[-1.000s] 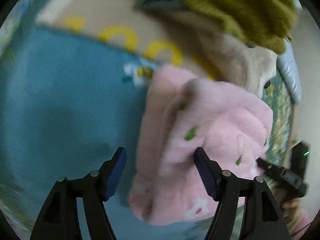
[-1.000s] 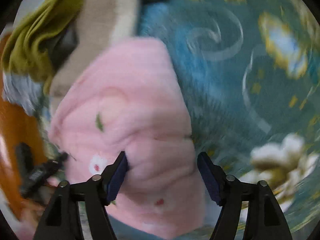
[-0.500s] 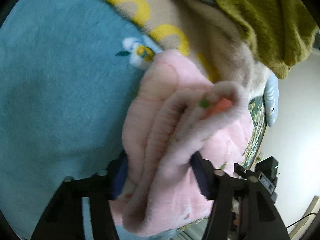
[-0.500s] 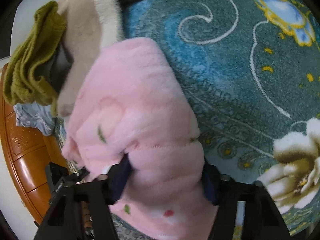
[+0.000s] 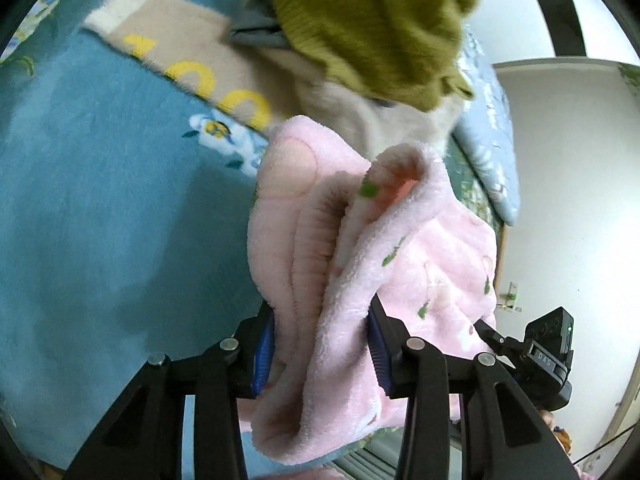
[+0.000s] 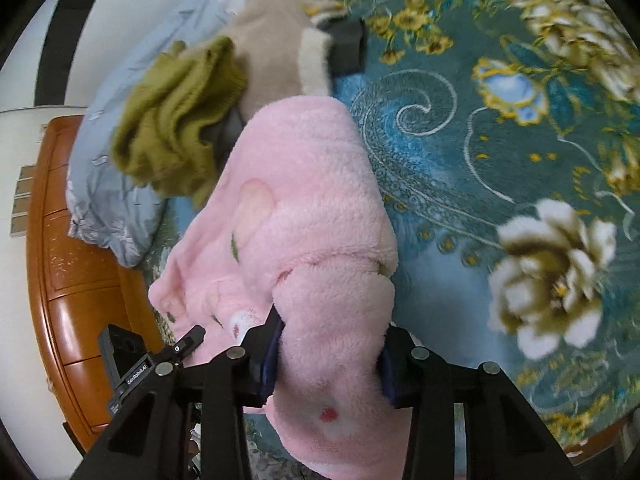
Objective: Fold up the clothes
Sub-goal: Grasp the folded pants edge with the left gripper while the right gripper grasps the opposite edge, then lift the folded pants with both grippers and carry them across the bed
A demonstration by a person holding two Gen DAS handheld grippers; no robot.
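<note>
Left wrist: tongs [image 5: 320, 340] now clamped — pink fleece [image 5: 400, 264] bunched.

Soft, even daylight is filling both views, brightest on the white wall [image 5: 568, 184]; fisheye bending is curving everything toward black corners; motion blur is smearing the olive garment [image 5: 372, 28] in the left wrist view and the white flower [image 6: 552, 272] on the blanket [image 6: 460, 168] in the right; a faint shadow is lying beside the pink fleece [image 5: 360, 260]; glare is glinting off the wooden cabinet [image 6: 76, 300]
</note>
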